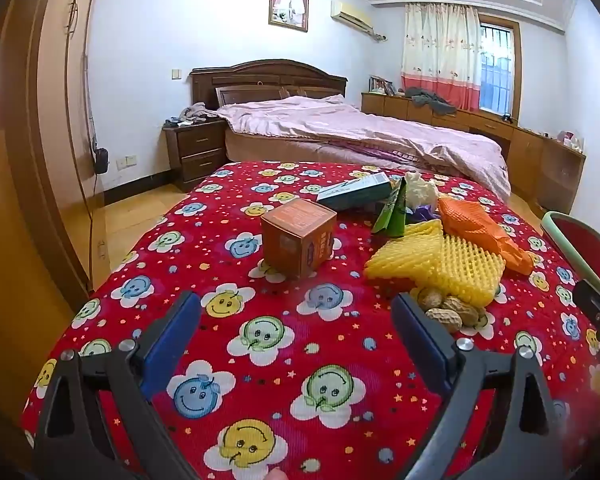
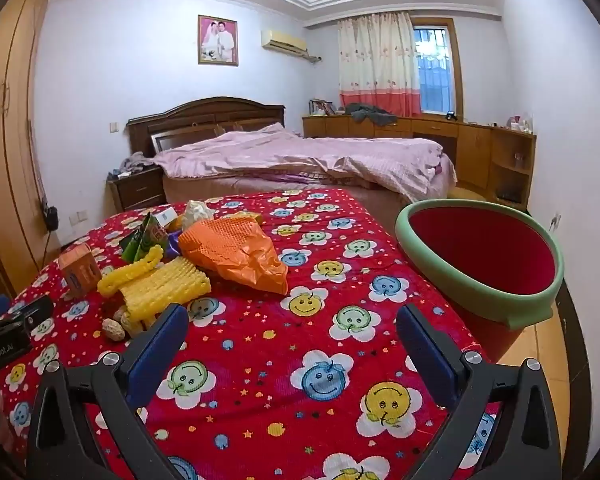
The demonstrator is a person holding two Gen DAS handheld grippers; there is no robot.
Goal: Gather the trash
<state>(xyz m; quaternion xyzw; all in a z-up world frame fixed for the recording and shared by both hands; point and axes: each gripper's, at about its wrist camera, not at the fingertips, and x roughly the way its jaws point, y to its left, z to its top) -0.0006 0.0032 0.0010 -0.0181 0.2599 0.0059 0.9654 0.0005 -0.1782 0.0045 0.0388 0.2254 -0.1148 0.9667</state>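
Trash pile lying mid-desk on red smiley cloth (image 1: 284, 344): orange box (image 1: 298, 240), yellow foam net (image 1: 440, 266), orange foam net (image 2: 236, 252), peanuts (image 1: 450, 312). Red bin (image 2: 488, 256) standing just beside desk edge. Left gripper (image 1: 296, 320) and right gripper (image 2: 292, 332) hovering, jaws gaping wide, holding nothing.

"CenRobot.AI" in white on black body of left gripper (image 2: 4, 340); box prints too blurred.
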